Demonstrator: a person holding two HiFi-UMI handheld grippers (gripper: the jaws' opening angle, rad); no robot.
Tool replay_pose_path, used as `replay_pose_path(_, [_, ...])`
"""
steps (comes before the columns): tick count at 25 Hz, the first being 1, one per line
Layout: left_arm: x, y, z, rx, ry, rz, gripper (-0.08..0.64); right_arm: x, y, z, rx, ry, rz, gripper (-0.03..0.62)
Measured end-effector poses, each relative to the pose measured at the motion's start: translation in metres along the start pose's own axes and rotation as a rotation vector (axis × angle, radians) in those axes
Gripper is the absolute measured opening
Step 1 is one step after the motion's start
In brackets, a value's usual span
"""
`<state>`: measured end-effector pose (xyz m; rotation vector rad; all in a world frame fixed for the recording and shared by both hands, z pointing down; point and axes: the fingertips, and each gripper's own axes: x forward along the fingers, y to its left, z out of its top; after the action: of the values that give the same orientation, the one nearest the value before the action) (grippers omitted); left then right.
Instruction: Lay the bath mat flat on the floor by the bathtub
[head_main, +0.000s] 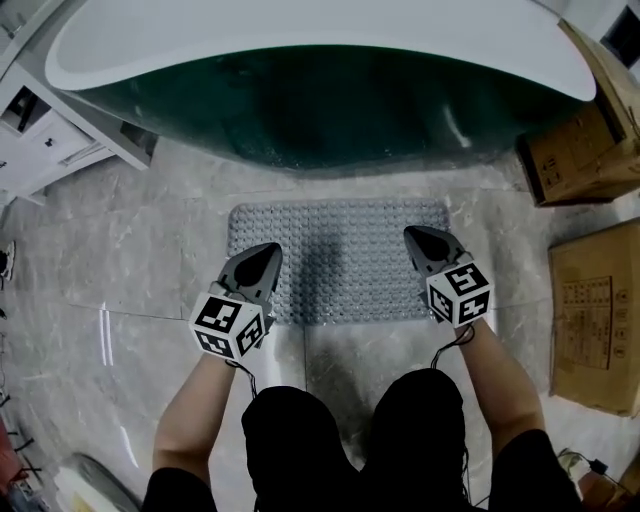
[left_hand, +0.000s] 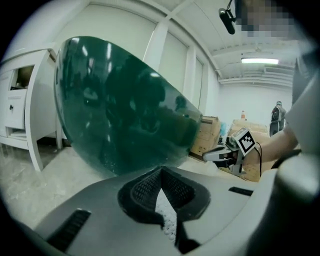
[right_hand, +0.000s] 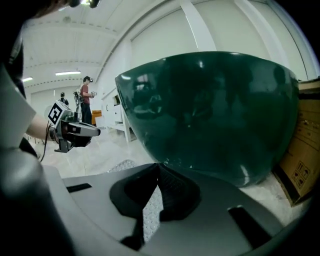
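Laying looks finished: the bath mat (head_main: 340, 262) lies flat on the floor (head_main: 130, 250) just beside the bathtub (head_main: 320, 110). We hold the left hand-held gripper (head_main: 262, 258) and right hand-held gripper (head_main: 418, 240) over its near corners, jaws closed on nothing. Next we should lift clear.

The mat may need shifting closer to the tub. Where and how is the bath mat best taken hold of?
Probably by its two near corners at once, coming from the person's side. The bath mat lies flat and thin, so only its edge offers a pinch, and the far edge sits close under the bathtub.
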<state>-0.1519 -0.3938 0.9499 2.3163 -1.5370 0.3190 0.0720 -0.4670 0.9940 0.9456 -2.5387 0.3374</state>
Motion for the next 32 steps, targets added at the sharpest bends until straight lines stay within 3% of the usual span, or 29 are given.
replay_pose_path(6, [-0.028, -0.046, 0.059, 0.037, -0.041, -0.027, 0.017, -0.046, 0.021, 0.067, 0.013, -0.049, 0.018, 0.017])
replay_pose_path(12, [-0.082, -0.1, 0.13, 0.015, -0.005, -0.078, 0.017, -0.114, 0.058, 0.139, 0.046, -0.011, 0.041, 0.017])
replay_pose_path(26, [-0.208, -0.194, 0.367, -0.107, -0.009, -0.144, 0.016, -0.276, 0.127, 0.356, 0.087, -0.005, 0.062, 0.017])
replay_pose_path(32, [-0.264, -0.216, 0.449, -0.091, -0.046, -0.15, 0.015, -0.332, 0.16, 0.435, 0.062, -0.041, 0.057, 0.017])
